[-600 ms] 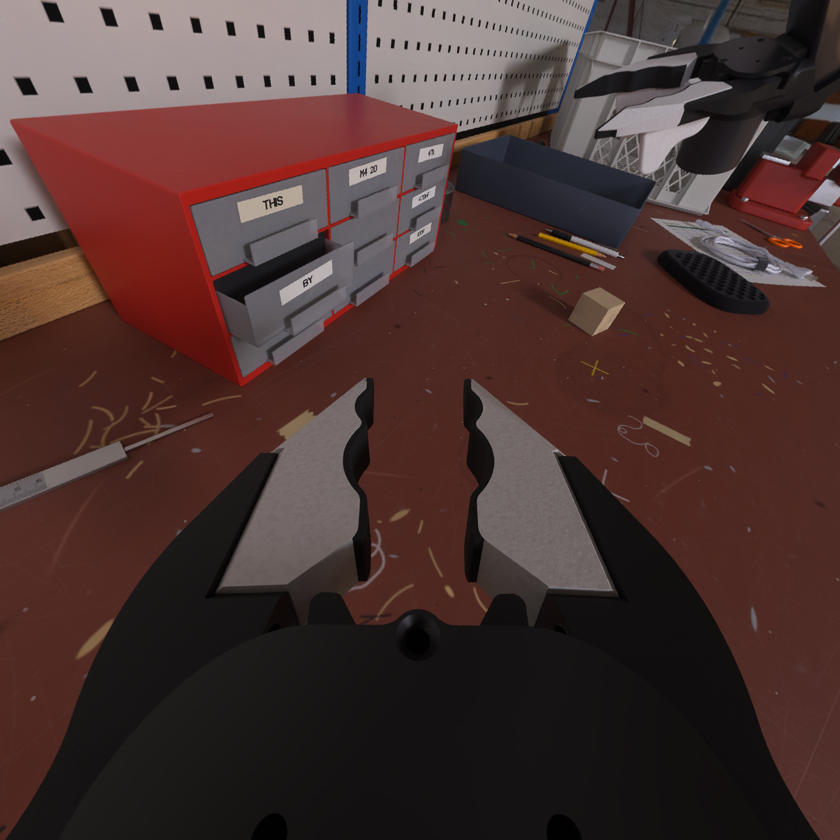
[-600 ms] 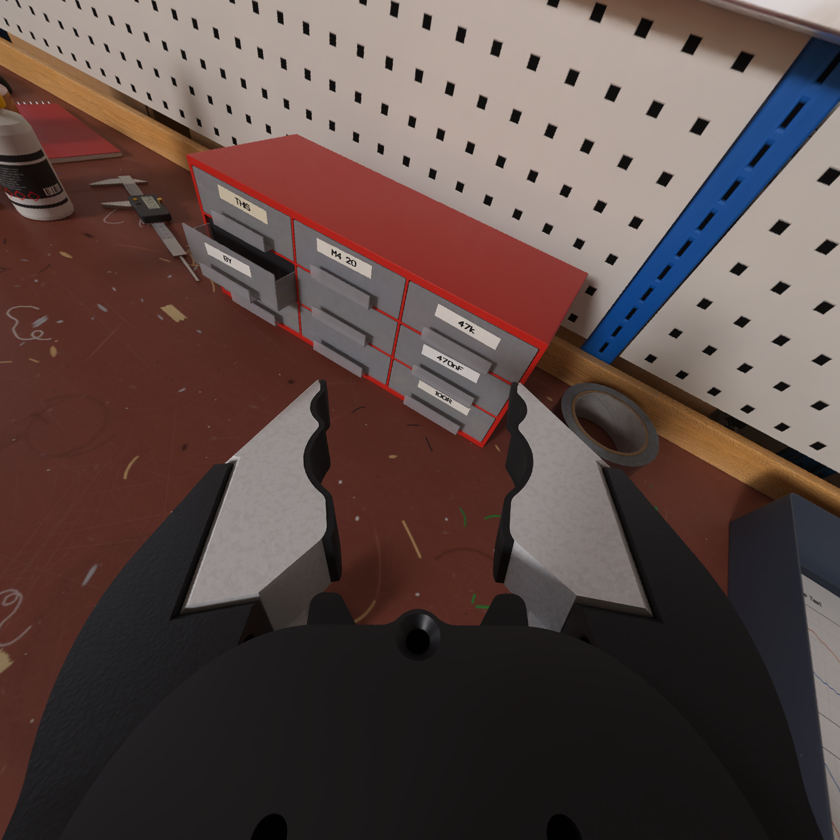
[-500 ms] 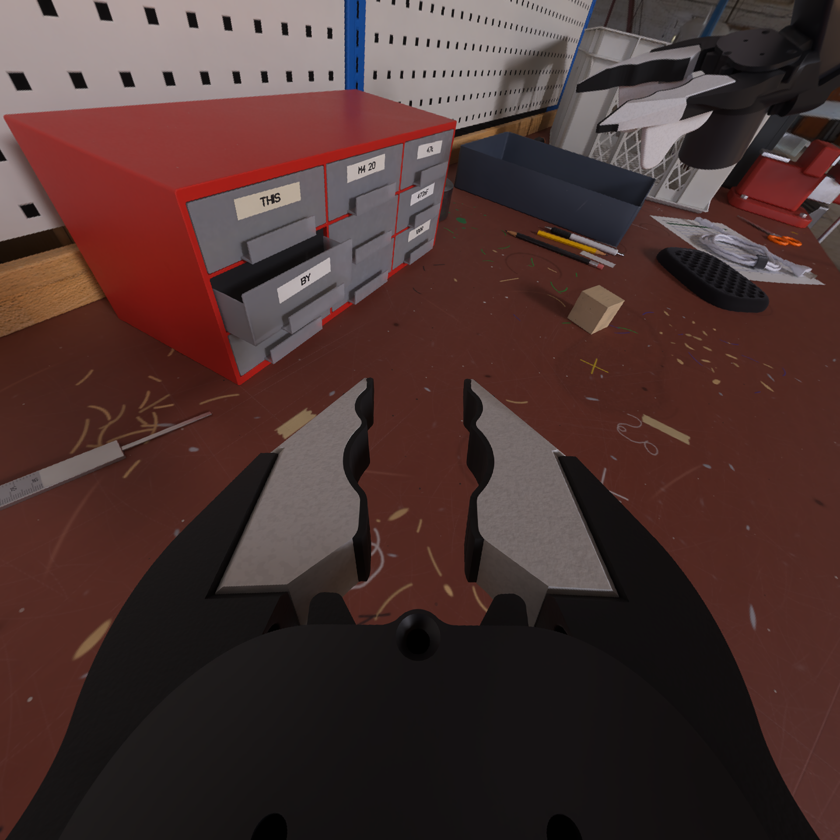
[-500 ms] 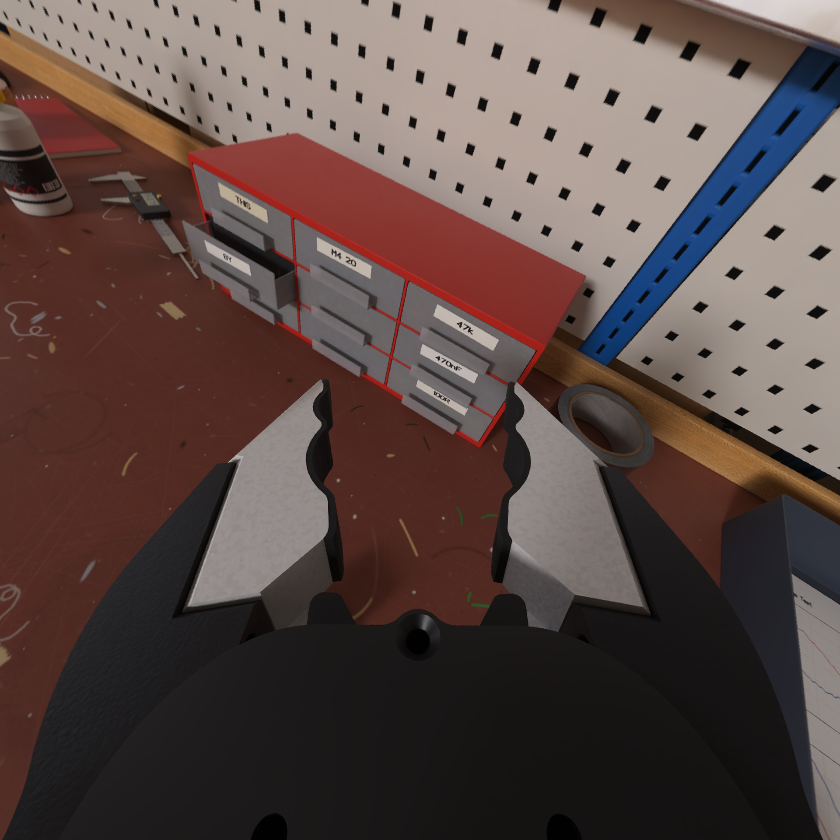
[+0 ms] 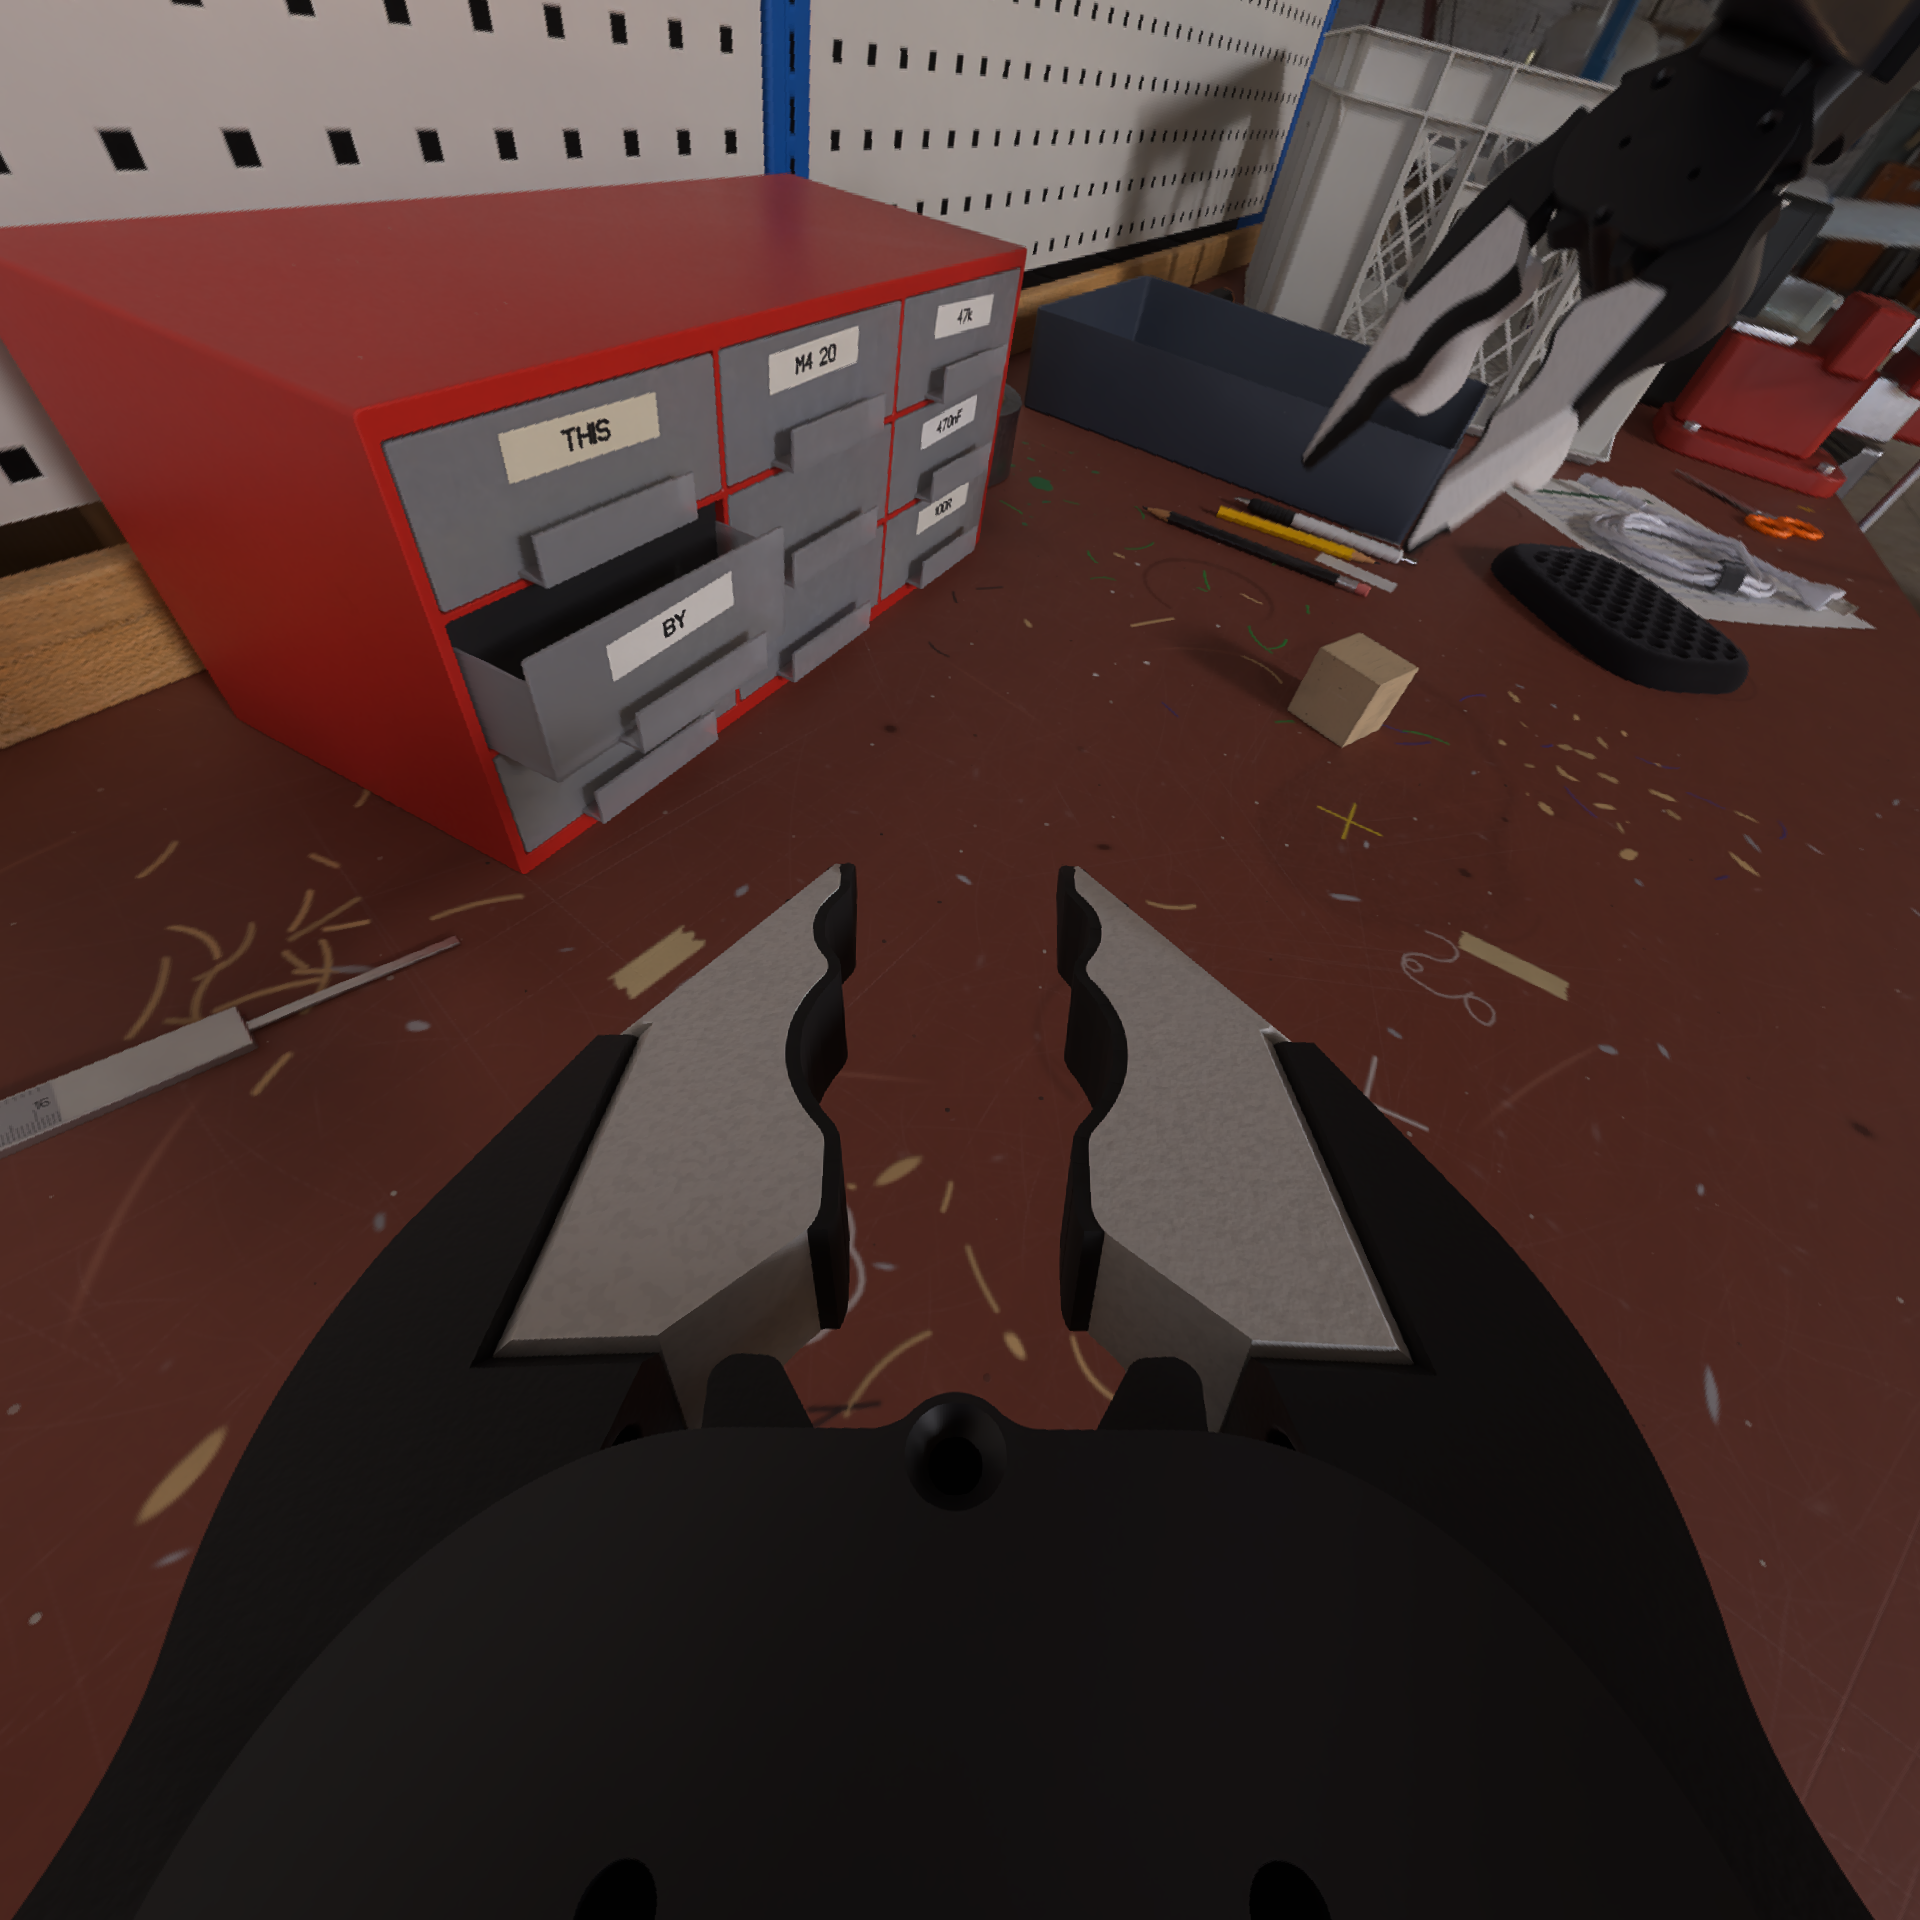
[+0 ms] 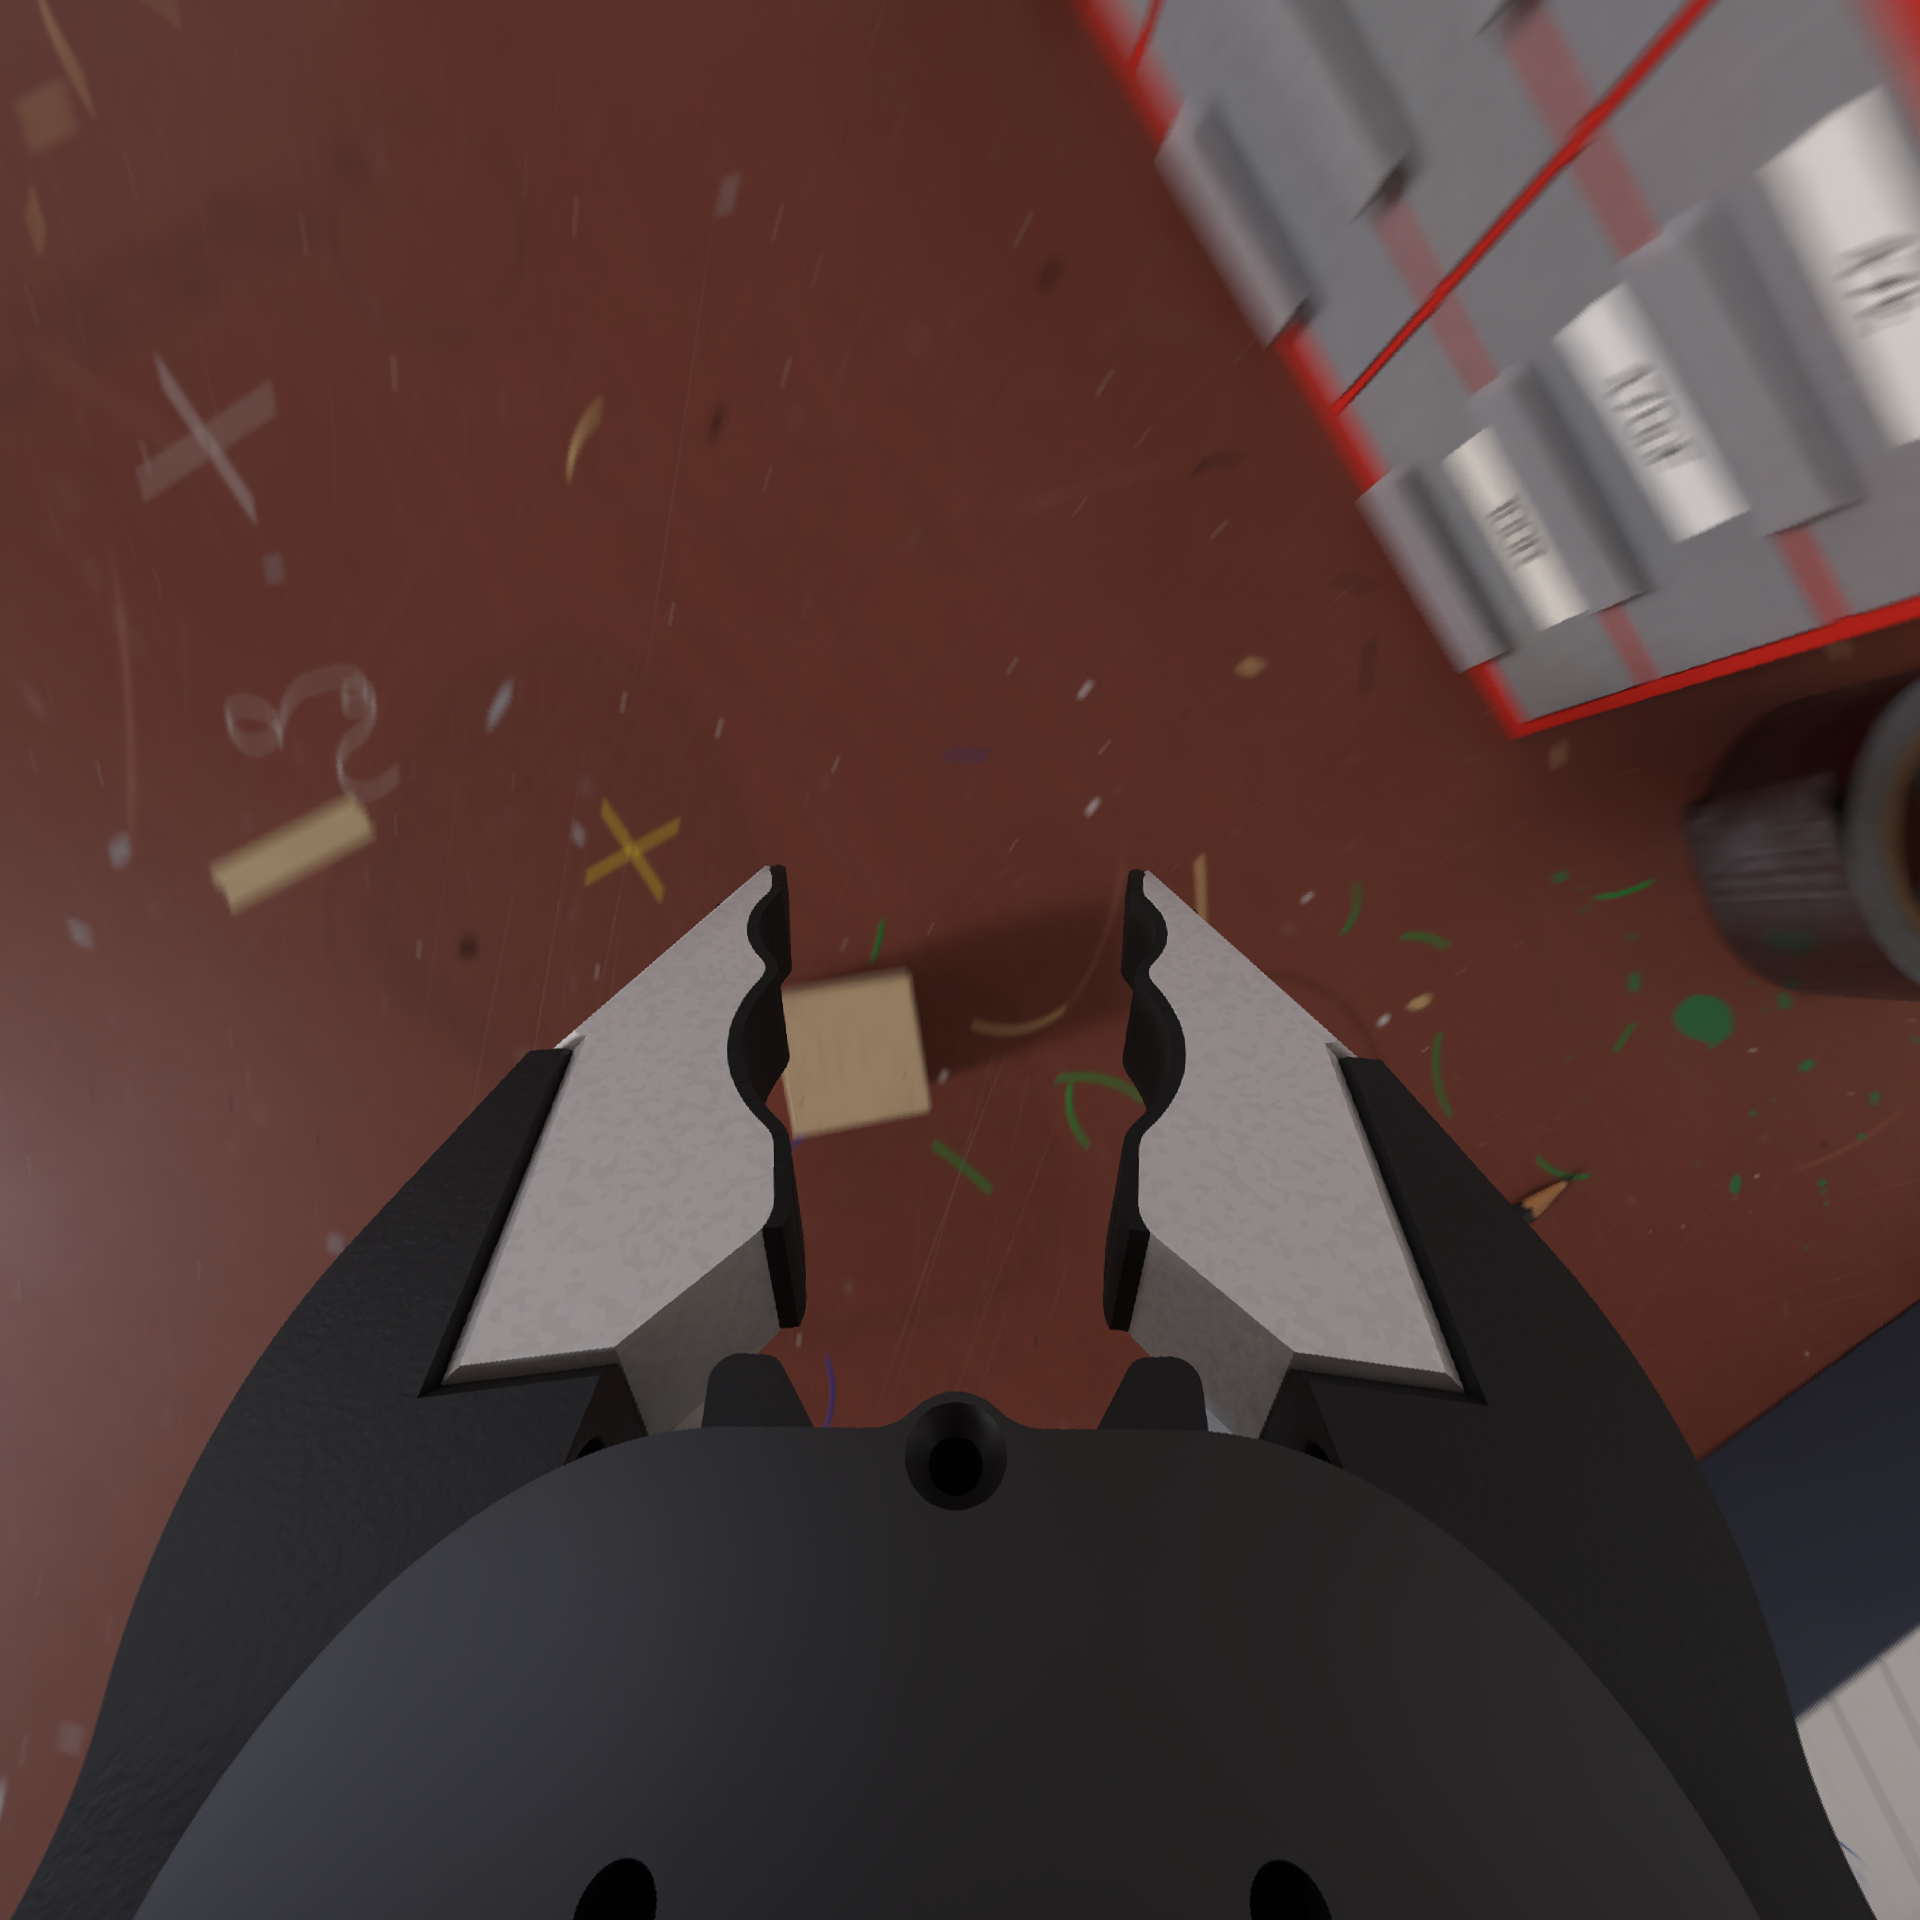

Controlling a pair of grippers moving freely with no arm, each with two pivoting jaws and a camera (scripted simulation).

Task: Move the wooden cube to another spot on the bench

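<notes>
The wooden cube (image 5: 1351, 688) is a small pale block on the brown bench, right of the red drawer cabinet. In the right wrist view the cube (image 6: 857, 1051) lies below, between the fingers and close to the left one. My right gripper (image 6: 954, 883) is open, tilted down over the cube and well above it. It also shows in the left wrist view (image 5: 1361, 499), hanging above and behind the cube. My left gripper (image 5: 954, 883) is open and empty, low over the bench, well short of the cube.
A red cabinet (image 5: 520, 436) with grey drawers, one pulled out, stands at the left. A dark blue tray (image 5: 1226, 384), pencils (image 5: 1278, 545), a black perforated pad (image 5: 1621, 618) and a white crate (image 5: 1392, 177) lie beyond. A tape roll (image 6: 1829, 862) lies near the cabinet corner. A steel ruler (image 5: 135, 1070) lies at the left.
My right gripper has swung down from facing the cabinet and pegboard to pointing at the bench over the cube, and its view is blurred. The left gripper has barely moved.
</notes>
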